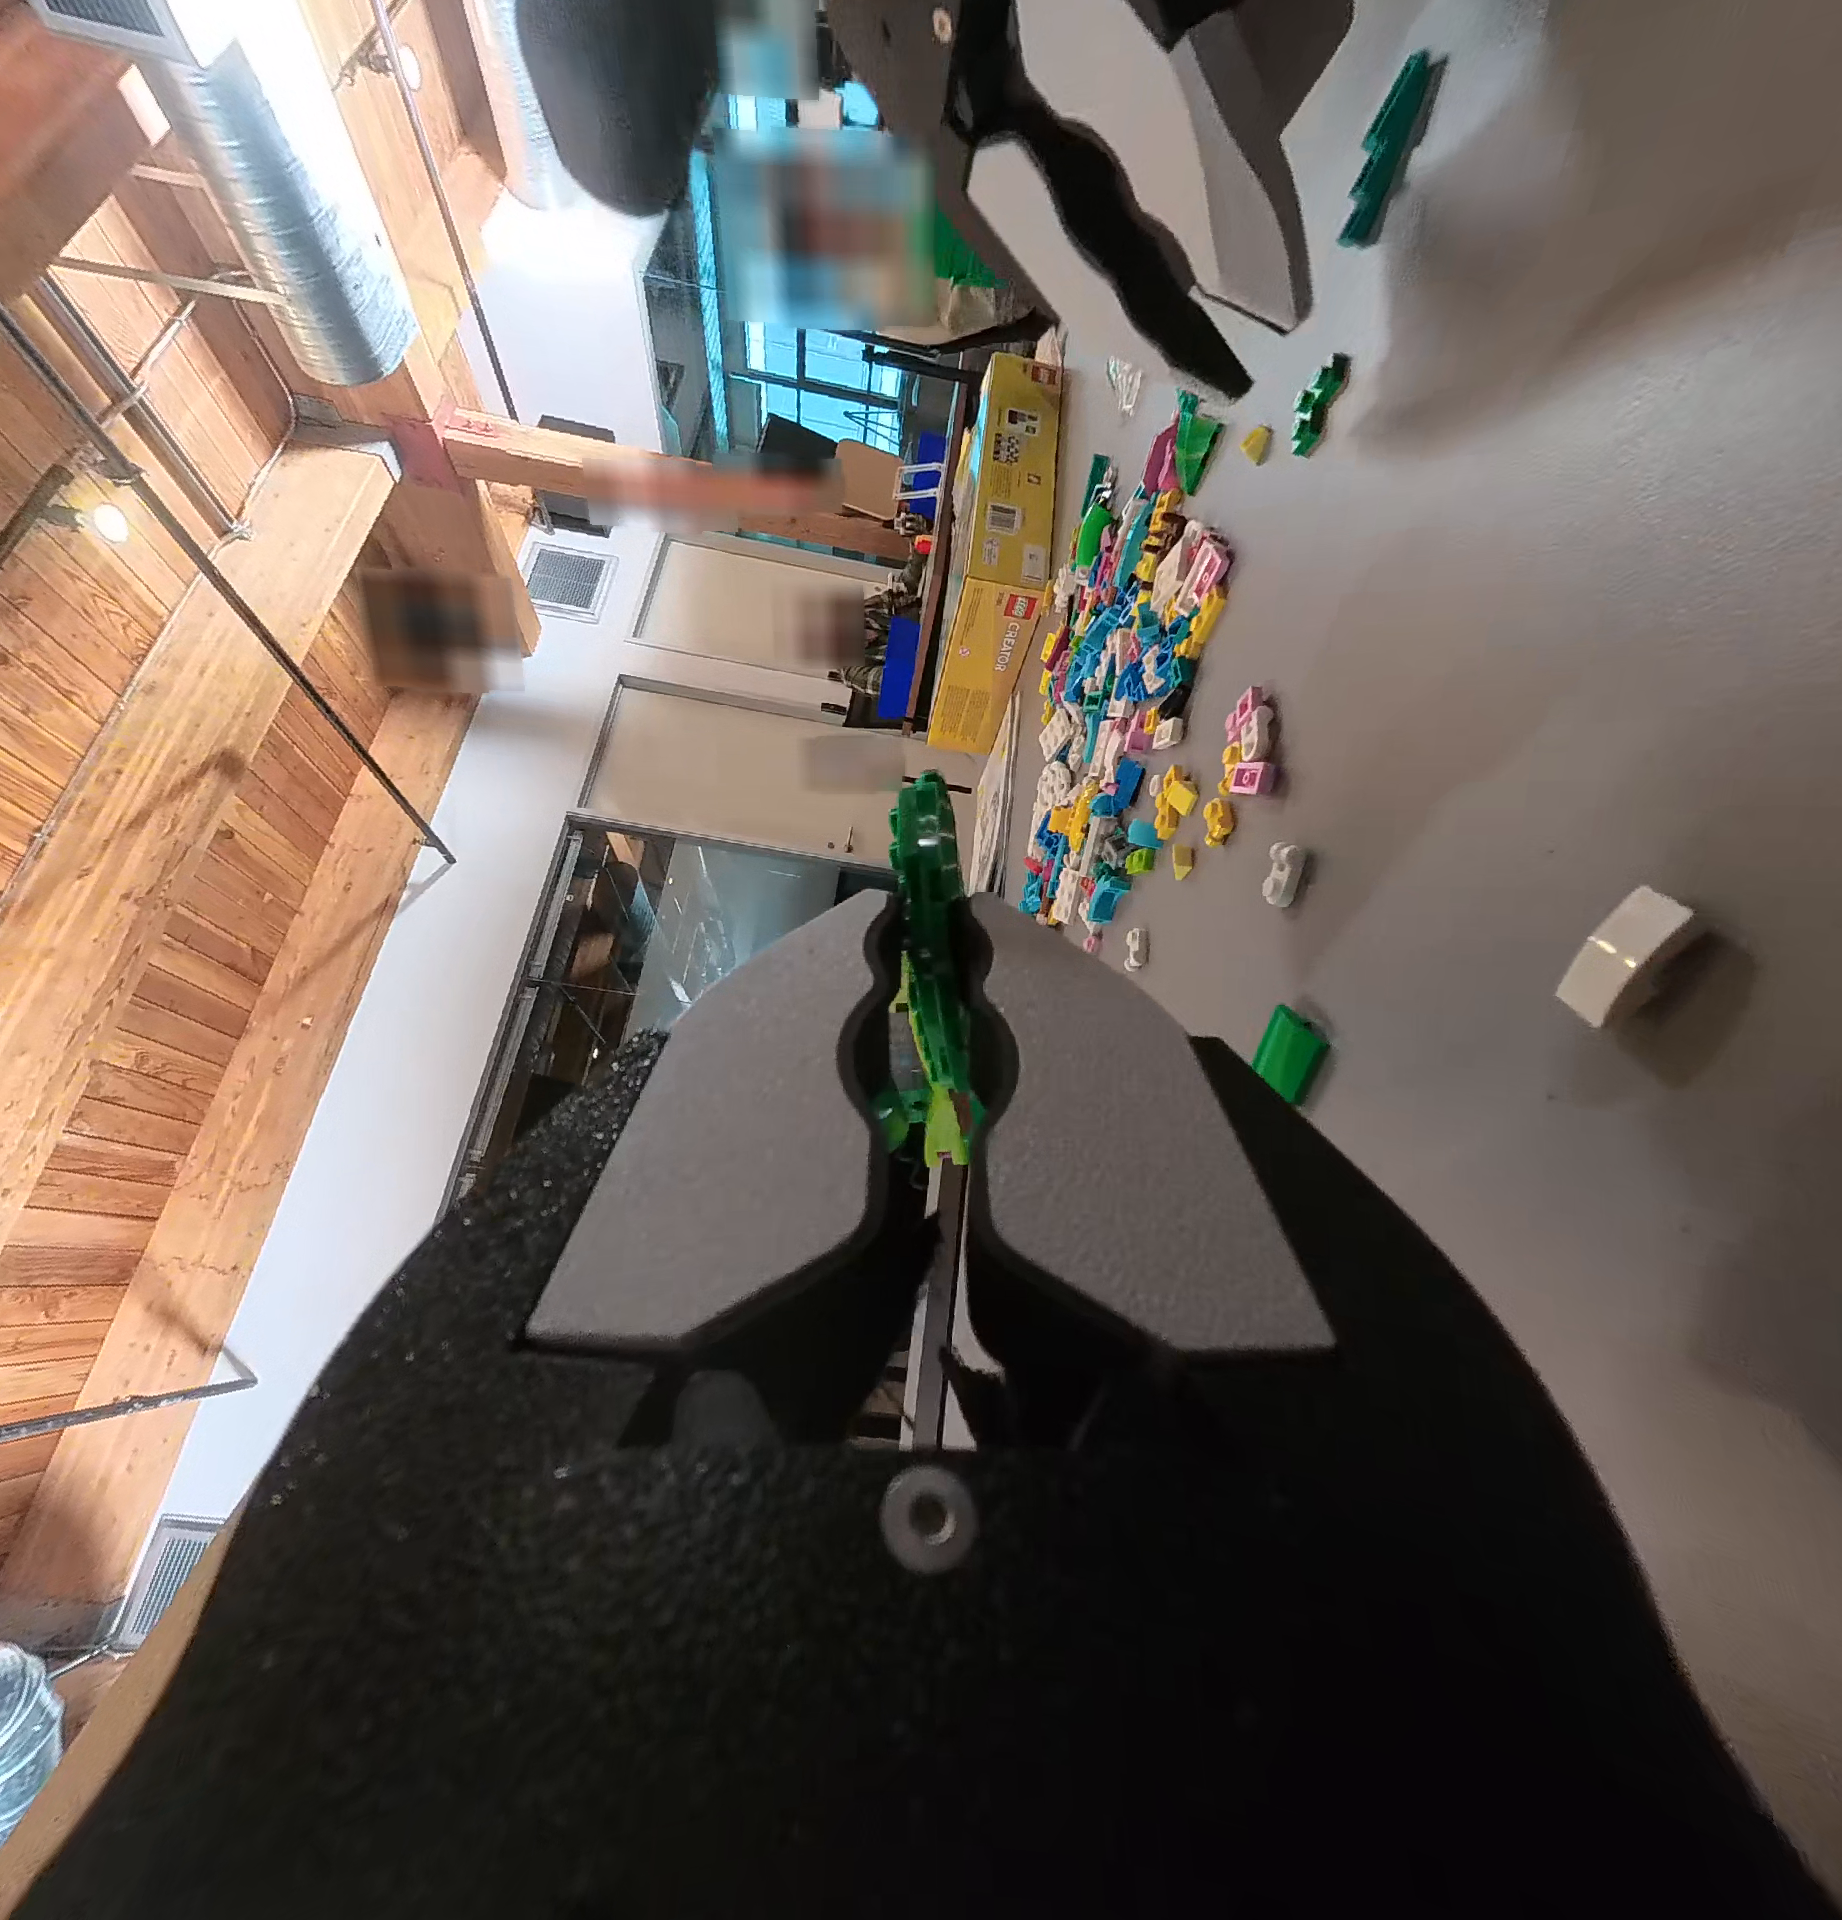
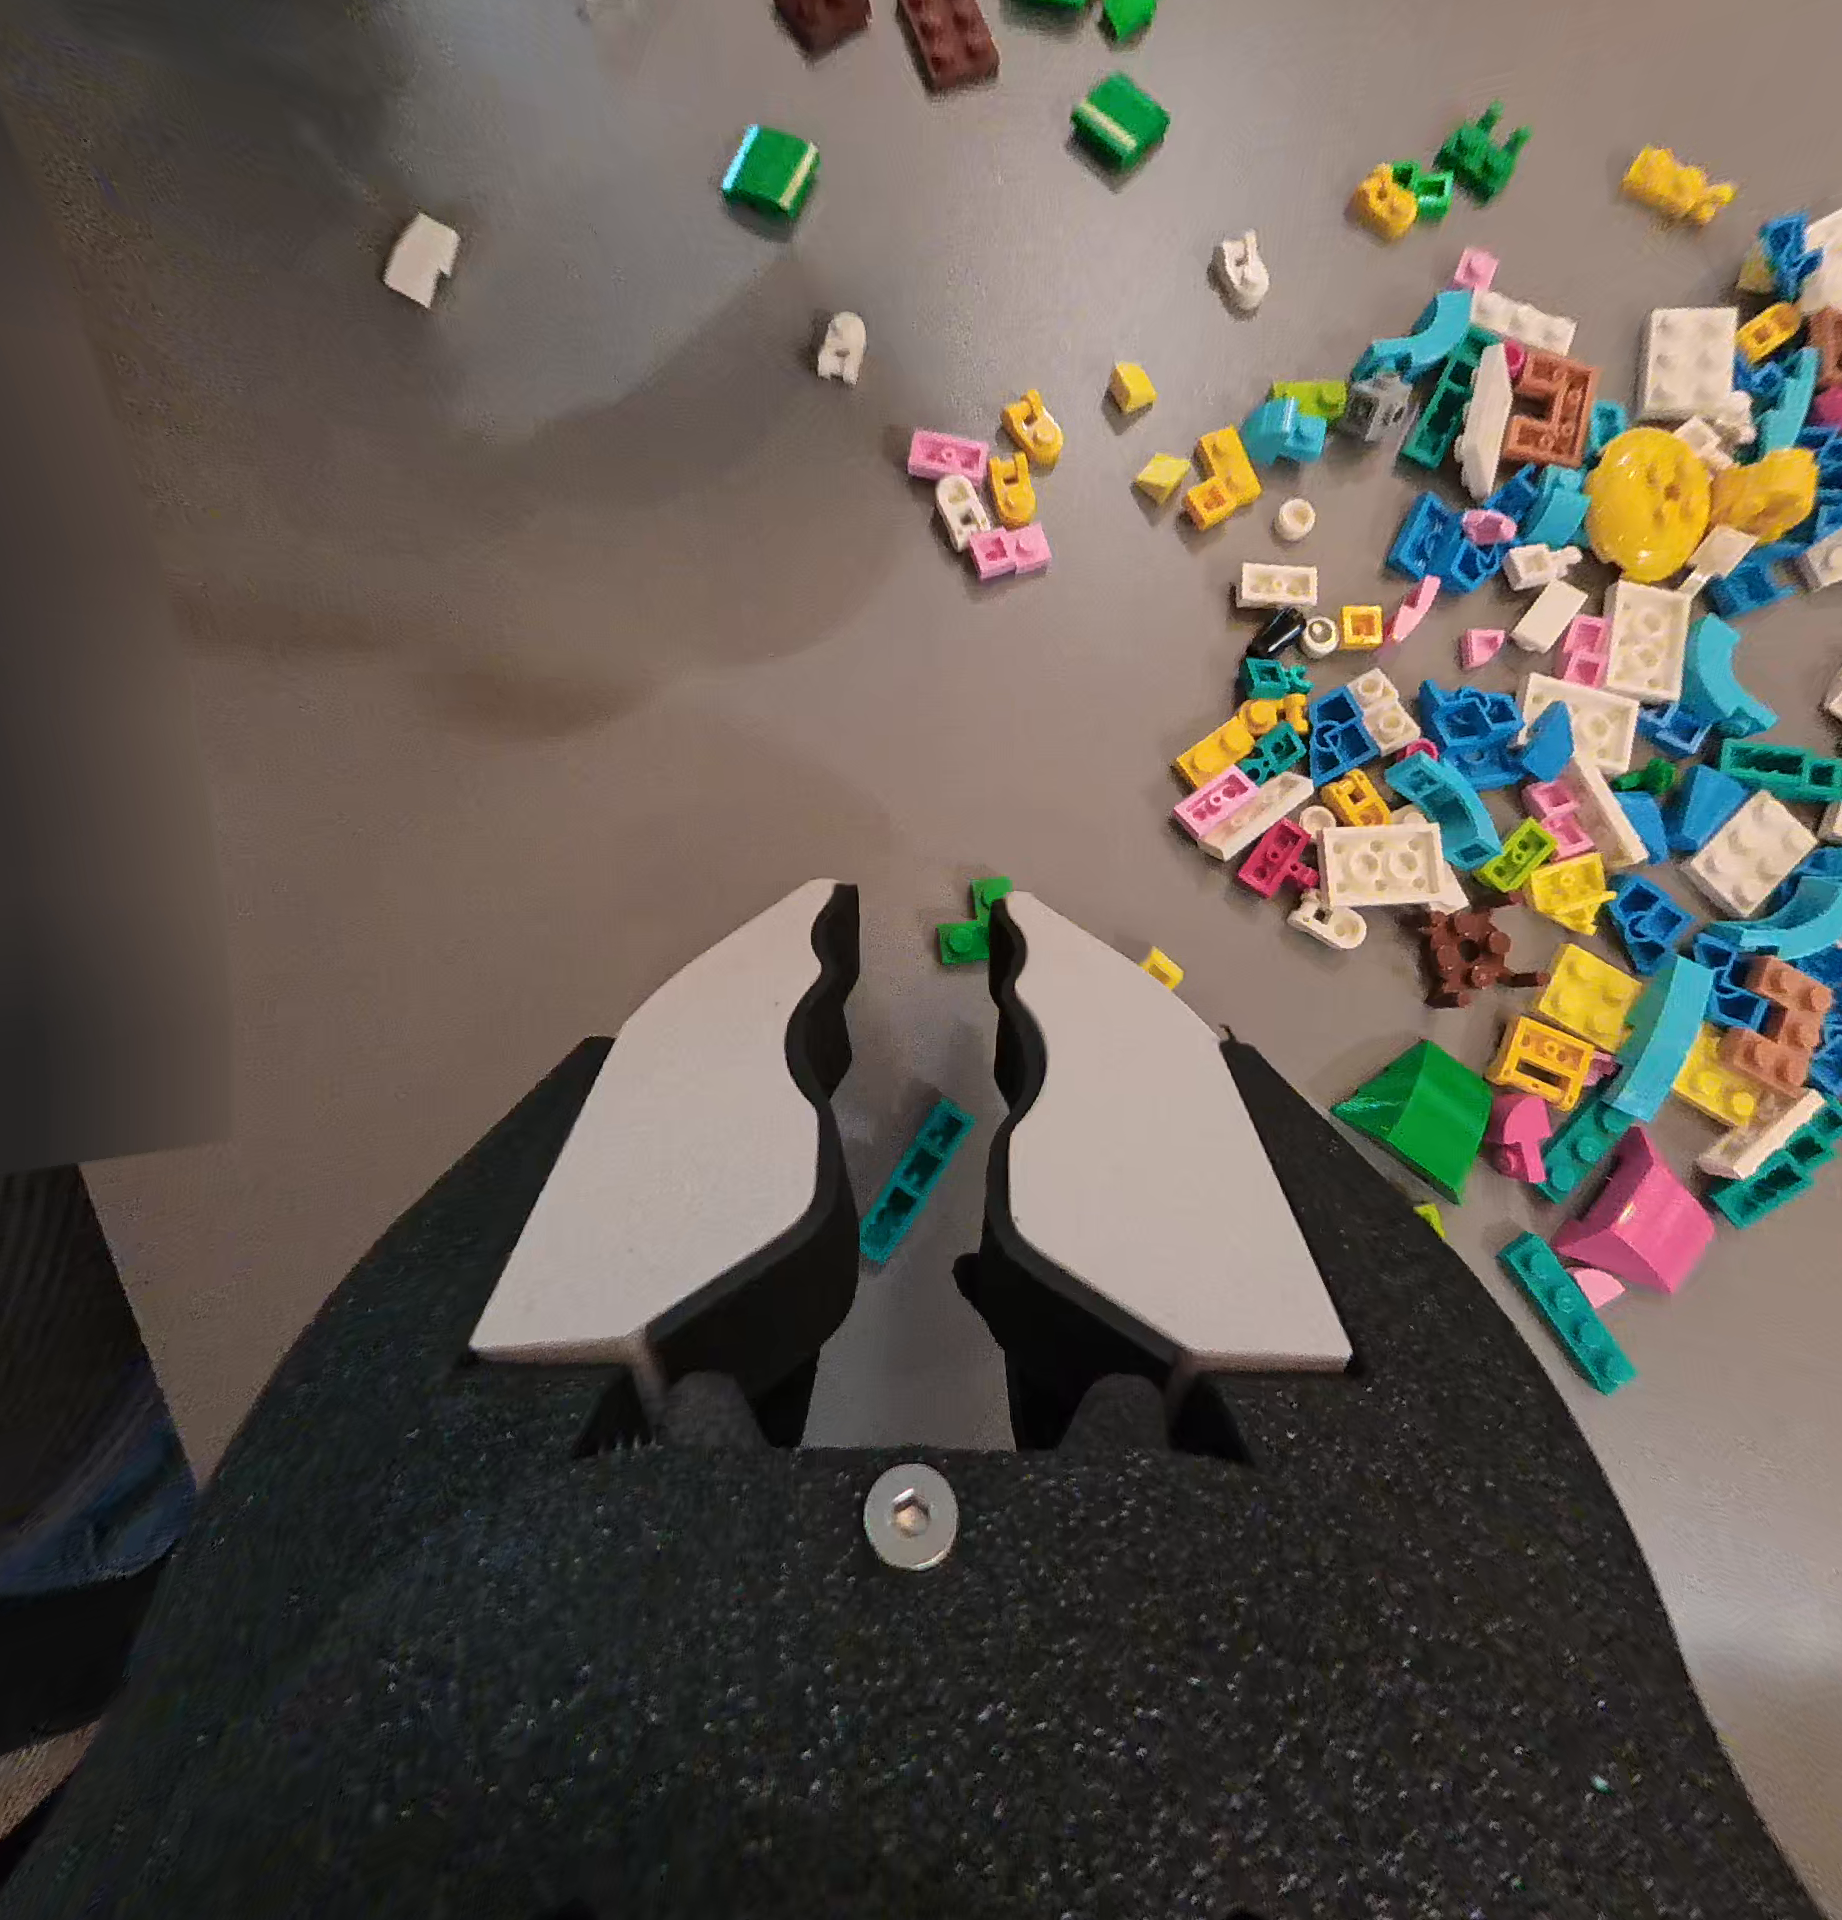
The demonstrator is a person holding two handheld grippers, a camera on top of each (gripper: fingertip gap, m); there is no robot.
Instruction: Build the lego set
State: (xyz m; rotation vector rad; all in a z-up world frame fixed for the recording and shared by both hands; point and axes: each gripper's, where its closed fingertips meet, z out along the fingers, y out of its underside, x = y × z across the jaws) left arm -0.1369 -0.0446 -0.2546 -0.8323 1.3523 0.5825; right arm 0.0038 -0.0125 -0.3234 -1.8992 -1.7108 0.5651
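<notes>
In the left wrist view the camera is rolled on its side, so the room runs from left to right: a ceiling of wooden planks and beams (image 1: pixel 148 727) with a ribbed metal duct (image 1: pixel 283 218), then a white wall and glass partitions (image 1: pixel 626 966), then the grey table (image 1: pixel 1623 1351) filling the right side. On the table's far edge lies a yellow box (image 1: pixel 1000 561), and just beside it spreads the loose pile of coloured bricks (image 1: pixel 1125 675). Nearer the camera sit a green curved brick (image 1: pixel 1289 1051) and a white curved brick (image 1: pixel 1629 956), apart from the pile.

The left gripper (image 1: pixel 932 914) is held up off the table, tilted sideways, its fingers pinched narrow on a green lego assembly (image 1: pixel 927 935) that juts out past the tips. The right gripper (image 1: pixel 1223 353) shows at the top of this view, its tips pointing down at the table.

In the right wrist view the table (image 2: pixel 377 727) is bare grey on the left, with a dark edge at the lower left. Scattered pieces follow: a white brick (image 2: pixel 420 258), two green curved bricks (image 2: pixel 769 169), then the dense pile (image 2: pixel 1623 727) on the right. The right gripper (image 2: pixel 927 904) hovers over the table, fingers parted by a moderate gap with nothing gripped. A small green piece (image 2: pixel 971 923) lies on the table at the right fingertip, and a teal plate (image 2: pixel 915 1179) is visible in the gap between the fingers.
</notes>
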